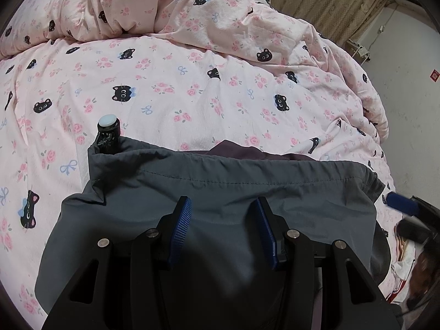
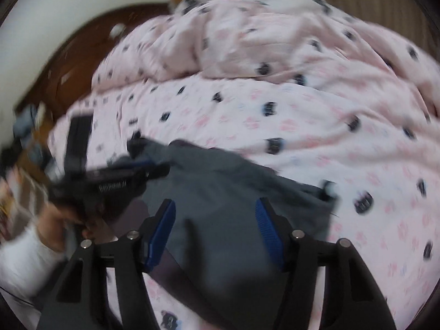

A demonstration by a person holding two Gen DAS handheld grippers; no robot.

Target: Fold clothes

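Lying folded near front edge of pink cat-print bedsheet (image 1: 192,82), grey woven garment (image 1: 220,192) sits under both grippers. Left gripper (image 1: 224,220) jaws apart, grasping nothing; right gripper (image 2: 216,224) released, empty. Risk: loose top layer springs back, fold slips open.

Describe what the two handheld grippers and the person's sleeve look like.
Both the left gripper and right gripper have black angular linkage arms with silver pivot pins and ribbed blue finger pads. The sleeve on the left hand is white.
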